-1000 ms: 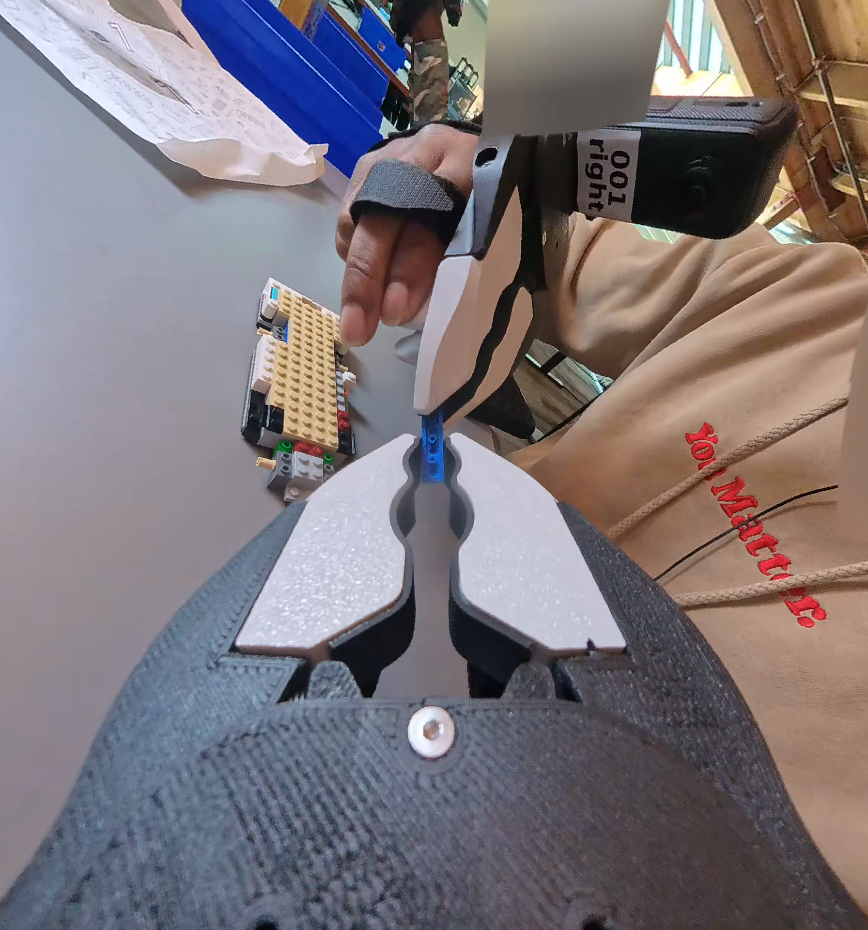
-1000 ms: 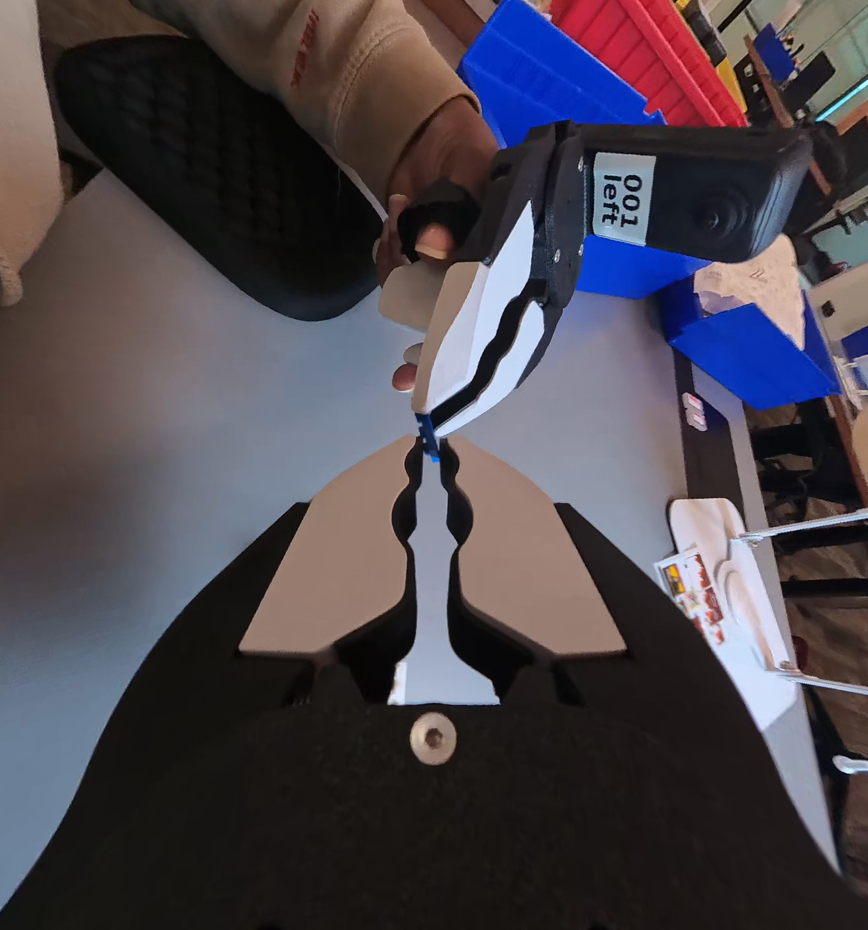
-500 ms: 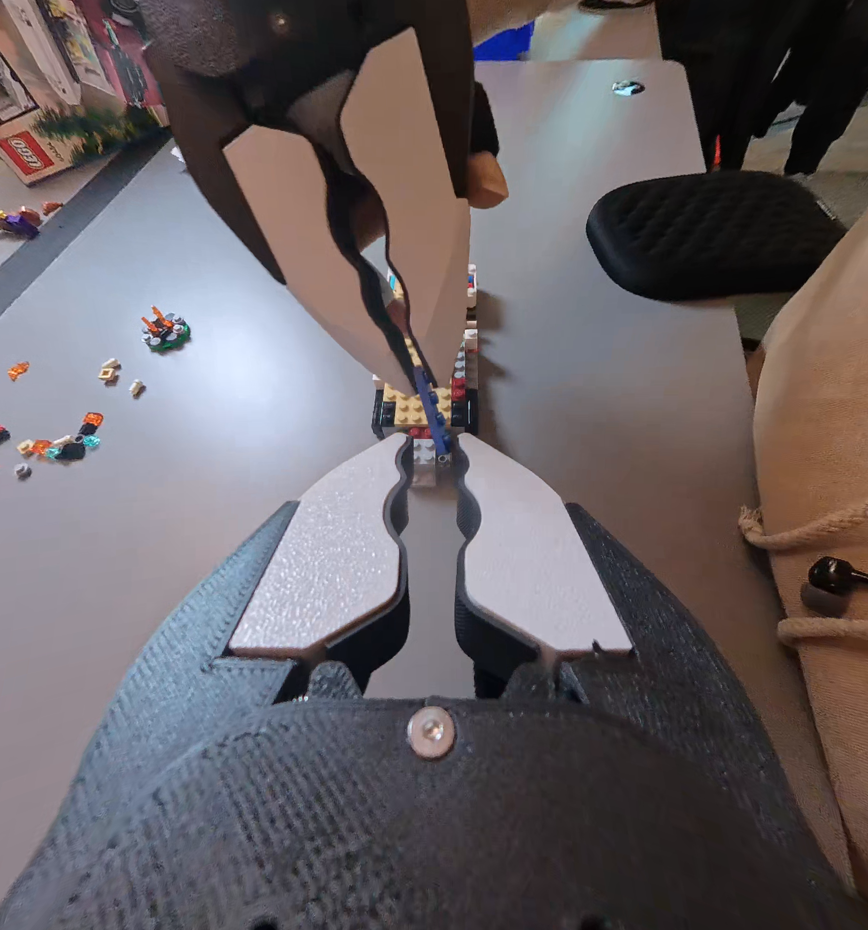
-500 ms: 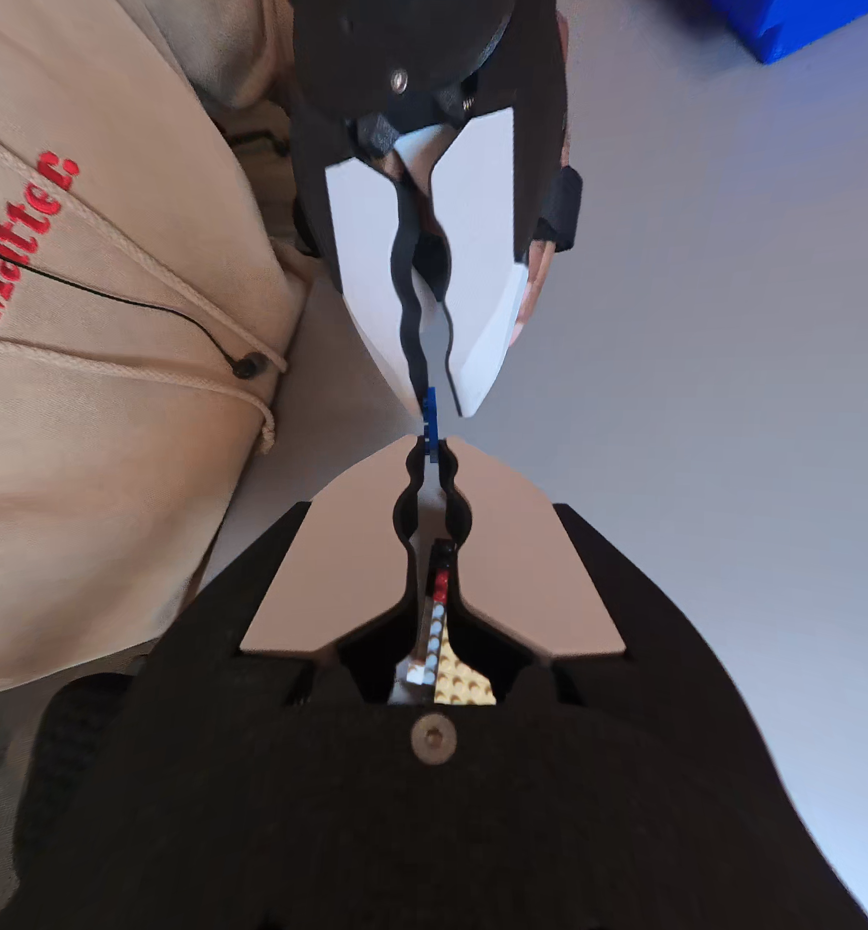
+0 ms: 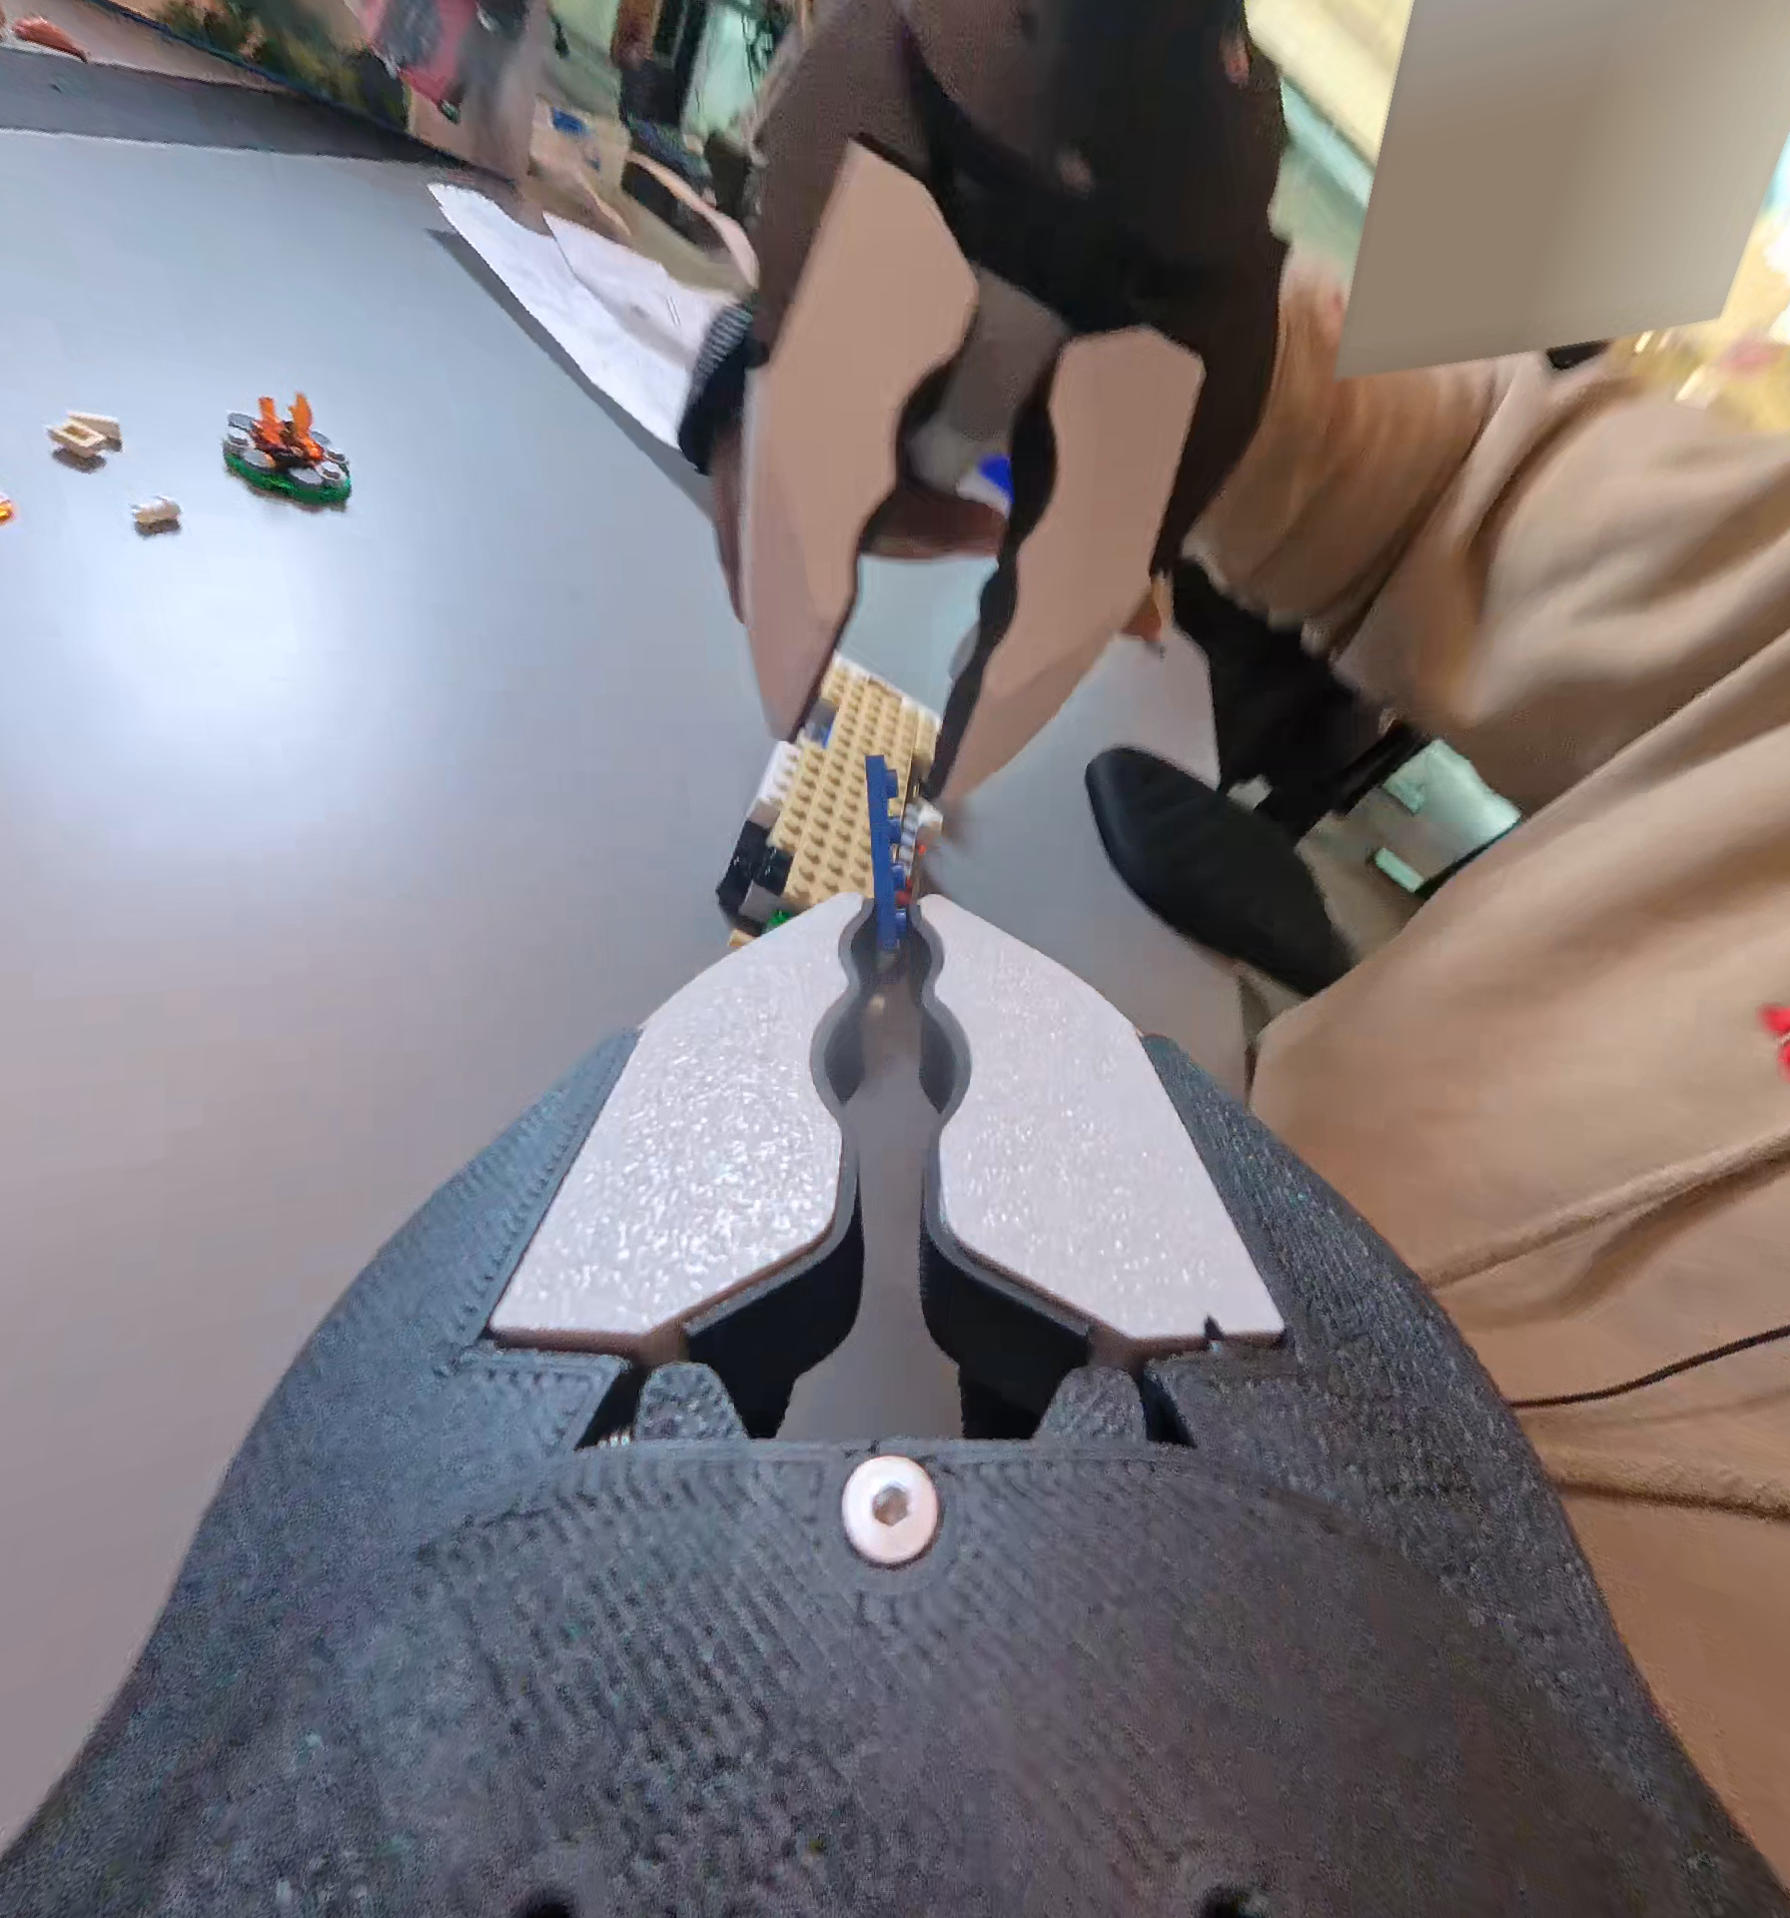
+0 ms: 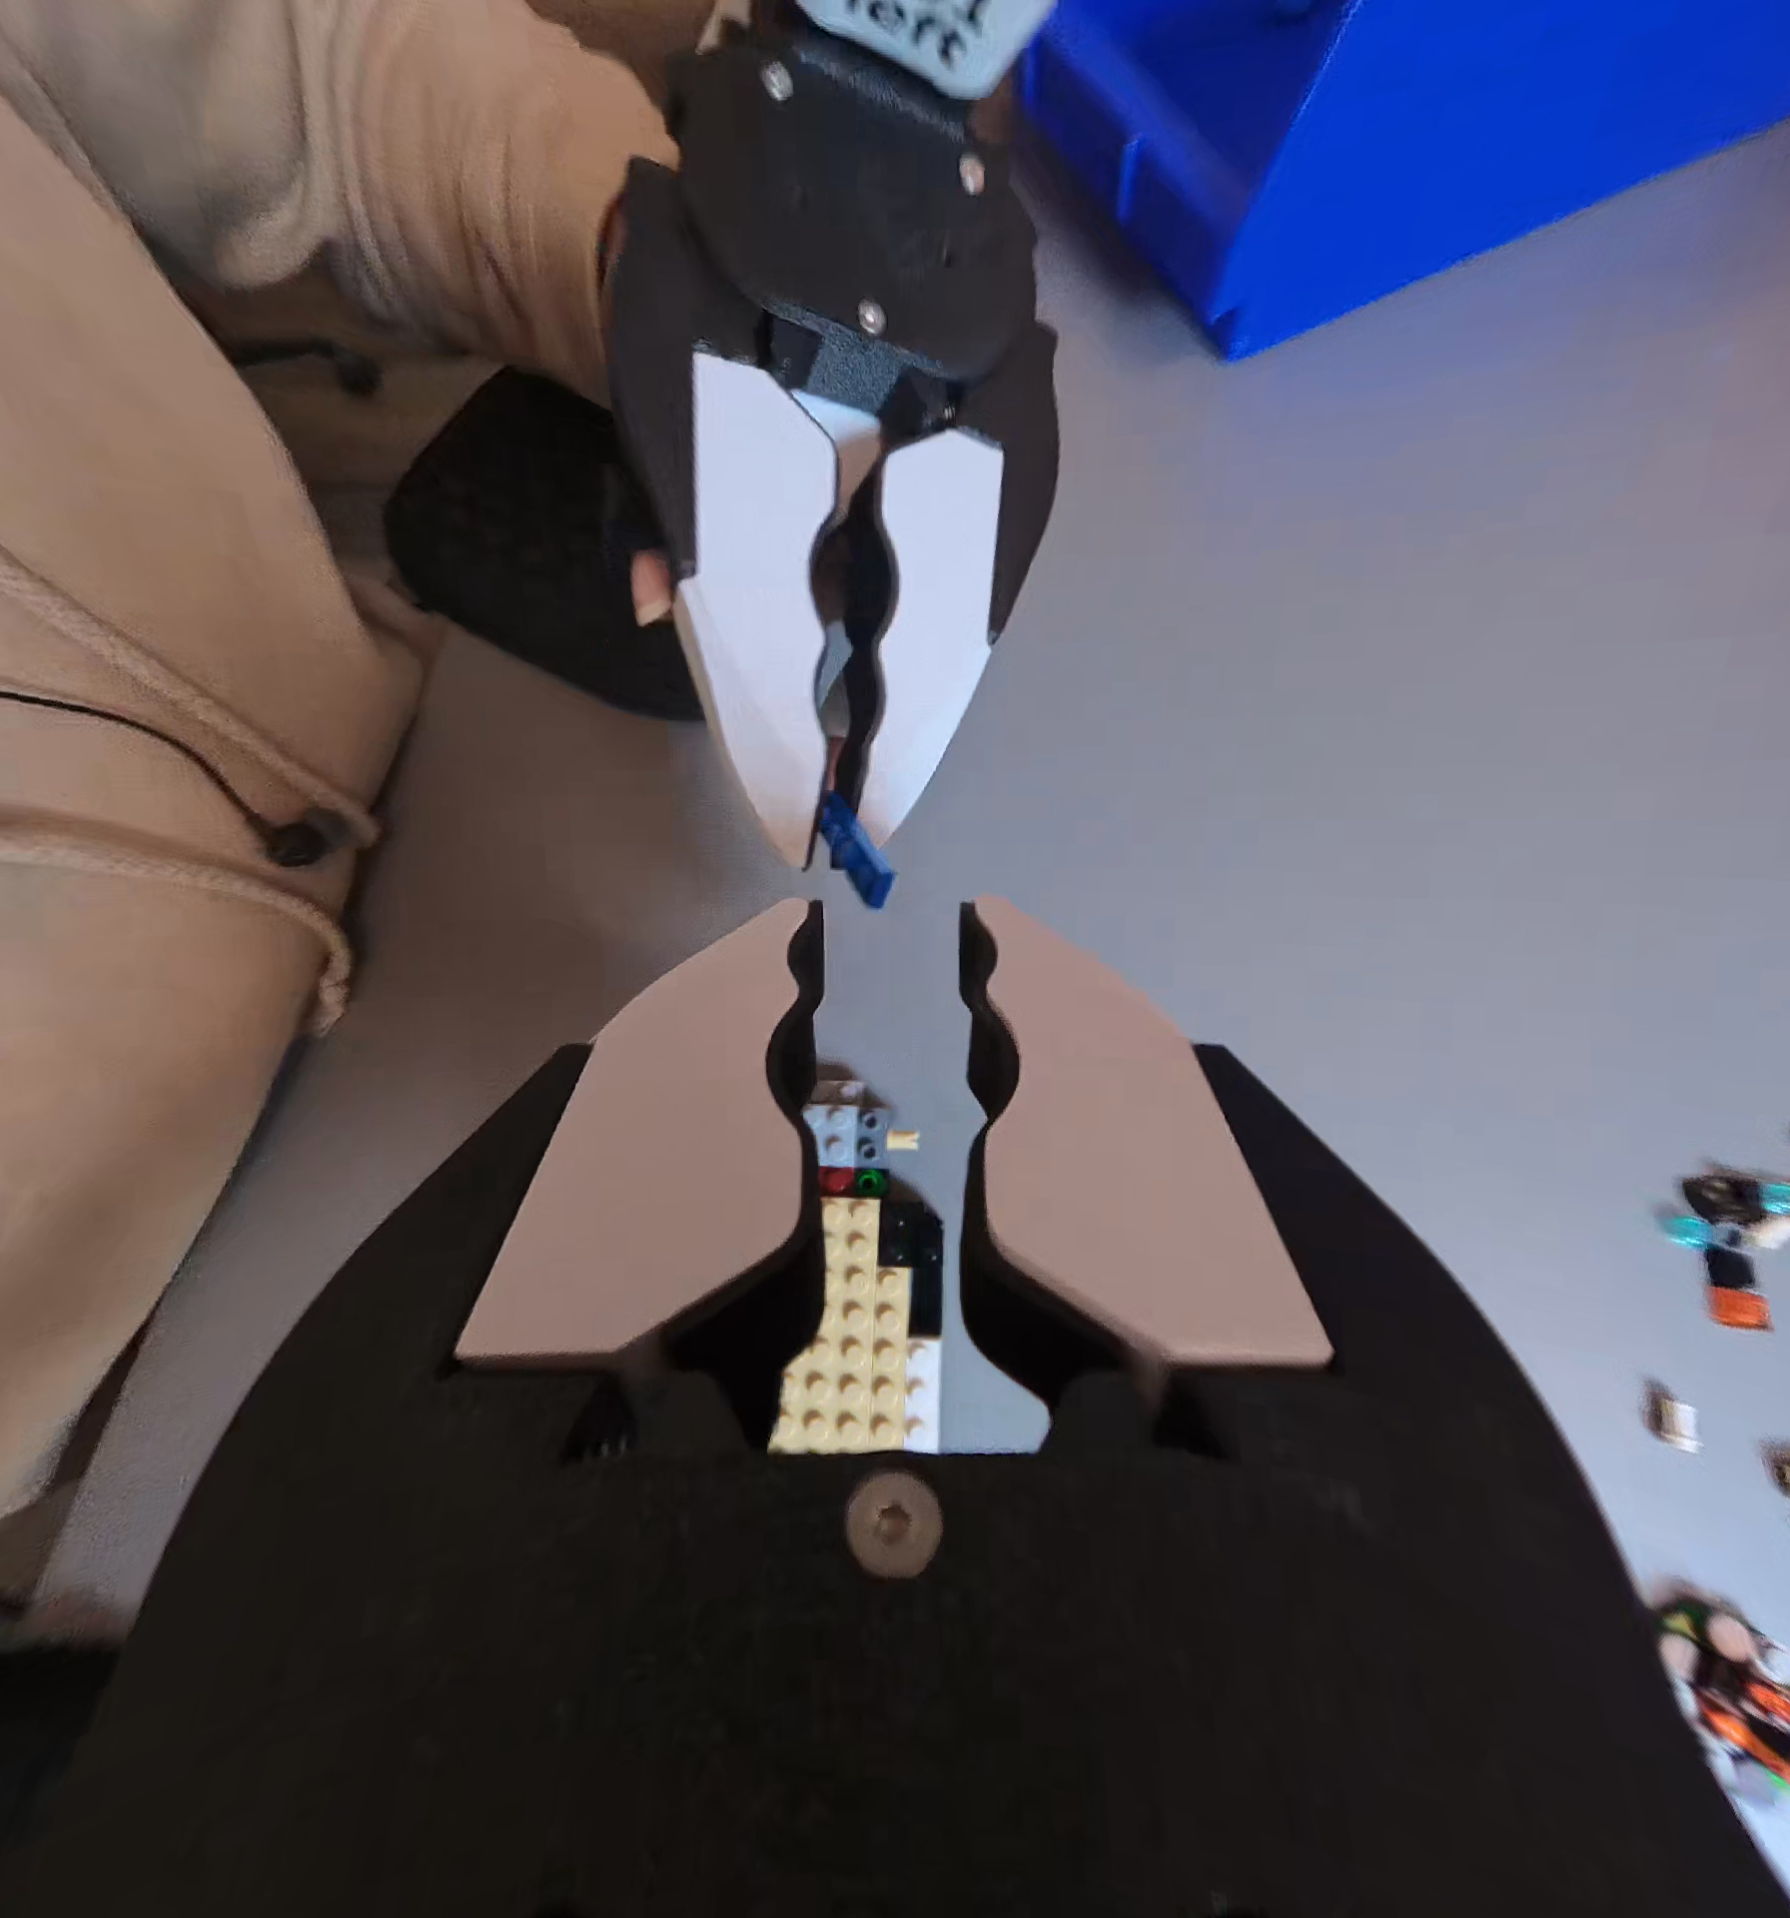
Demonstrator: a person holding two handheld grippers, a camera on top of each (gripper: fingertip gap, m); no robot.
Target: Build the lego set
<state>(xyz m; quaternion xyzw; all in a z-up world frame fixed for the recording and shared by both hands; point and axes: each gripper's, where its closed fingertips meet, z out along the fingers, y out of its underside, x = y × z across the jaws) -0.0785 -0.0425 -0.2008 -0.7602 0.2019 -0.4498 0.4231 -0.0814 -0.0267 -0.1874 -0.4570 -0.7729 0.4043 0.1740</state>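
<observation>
my grey table (image 5: pixel 247 830) had the tan brick build (image 5: pixel 849 789) sitting under both tongs | right gripper (image 6: pixel 891 913) hung released, jaws apart on nothing | left gripper (image 5: pixel 886 919) clenched a thin blue plate (image 5: pixel 880 830), just above the build

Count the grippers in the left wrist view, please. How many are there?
2. The left gripper fills the bottom, shut on a thin blue plate. The right gripper hangs above the tan brick model, fingers apart.
</observation>
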